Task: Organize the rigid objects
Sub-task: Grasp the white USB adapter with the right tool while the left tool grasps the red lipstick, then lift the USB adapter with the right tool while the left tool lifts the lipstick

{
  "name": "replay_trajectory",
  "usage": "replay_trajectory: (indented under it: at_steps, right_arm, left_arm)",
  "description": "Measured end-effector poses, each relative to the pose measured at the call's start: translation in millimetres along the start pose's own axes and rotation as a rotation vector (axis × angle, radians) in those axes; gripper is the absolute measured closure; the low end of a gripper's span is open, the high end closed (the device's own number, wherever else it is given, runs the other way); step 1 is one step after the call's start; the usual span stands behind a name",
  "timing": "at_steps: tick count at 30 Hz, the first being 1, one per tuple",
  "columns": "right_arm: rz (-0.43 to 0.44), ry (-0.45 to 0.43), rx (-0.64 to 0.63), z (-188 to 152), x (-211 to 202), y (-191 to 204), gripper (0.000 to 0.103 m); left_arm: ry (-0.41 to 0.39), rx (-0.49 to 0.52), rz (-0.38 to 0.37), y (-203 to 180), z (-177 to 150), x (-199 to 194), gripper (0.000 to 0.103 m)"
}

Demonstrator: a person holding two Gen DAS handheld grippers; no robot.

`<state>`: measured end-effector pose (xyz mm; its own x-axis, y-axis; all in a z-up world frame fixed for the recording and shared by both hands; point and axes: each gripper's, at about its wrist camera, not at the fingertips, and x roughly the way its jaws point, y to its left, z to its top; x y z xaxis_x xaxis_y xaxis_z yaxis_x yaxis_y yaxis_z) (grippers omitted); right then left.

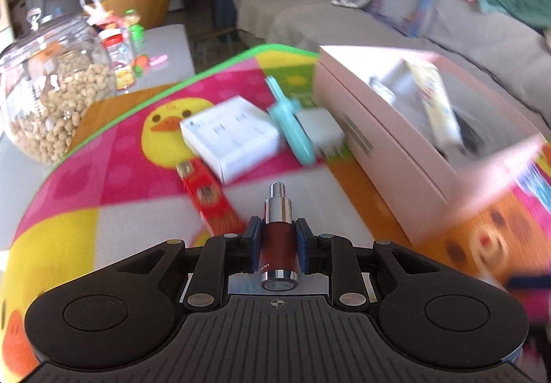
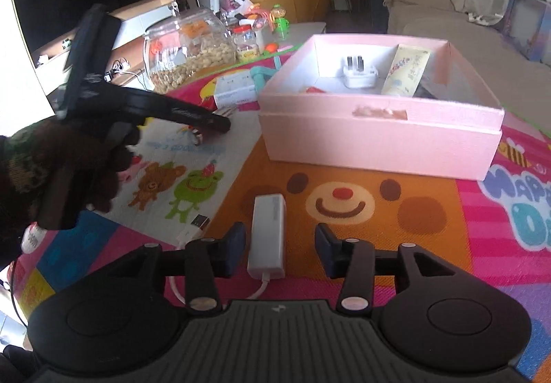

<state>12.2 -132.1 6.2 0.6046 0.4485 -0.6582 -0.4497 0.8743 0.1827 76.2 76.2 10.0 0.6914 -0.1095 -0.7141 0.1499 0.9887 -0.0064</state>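
My left gripper (image 1: 278, 241) is shut on a small dark red and silver cylinder (image 1: 279, 238), held above the colourful play mat (image 1: 137, 183). Ahead lie a white box (image 1: 230, 138), a teal tool (image 1: 292, 121), a white plug adapter (image 1: 323, 131) and a red packet (image 1: 210, 204). The open pink box (image 1: 389, 142) is to the right; in the right wrist view the pink box (image 2: 378, 135) holds a white plug (image 2: 358, 76) and a yellow tube (image 2: 406, 69). My right gripper (image 2: 280, 248) is open around a white adapter with cable (image 2: 268, 238) on the mat.
A glass jar of nuts (image 1: 48, 83) and small bottles (image 1: 120, 52) stand at the left on the table. A grey sofa (image 1: 344, 4) lies behind. In the right wrist view the left gripper and gloved hand (image 2: 69, 148) are at the left.
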Motion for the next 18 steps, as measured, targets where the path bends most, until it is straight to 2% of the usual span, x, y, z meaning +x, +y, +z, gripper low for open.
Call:
replay_trajectory:
  at_steps: [4, 12, 15, 17, 18]
  right_arm:
    - [-0.025, -0.01, -0.032, -3, 0, 6, 0.058]
    - [-0.09, -0.028, -0.105, -7, 2, 19, 0.058]
    - [-0.097, -0.028, -0.117, -6, 2, 22, 0.069]
    - [-0.073, -0.016, -0.109, -5, -2, 22, 0.083]
    - [-0.064, -0.012, -0.102, -5, -4, 22, 0.083]
  left_arm:
    - [0.033, 0.05, -0.028, -9, -27, -29, 0.079]
    - [0.008, 0.006, -0.005, -15, -48, -46, 0.079]
    - [0.01, 0.02, 0.003, -18, -46, -46, 0.079]
    - [0.02, 0.019, -0.005, -16, -43, -45, 0.079]
    - [0.022, 0.011, -0.008, -16, -42, -45, 0.079]
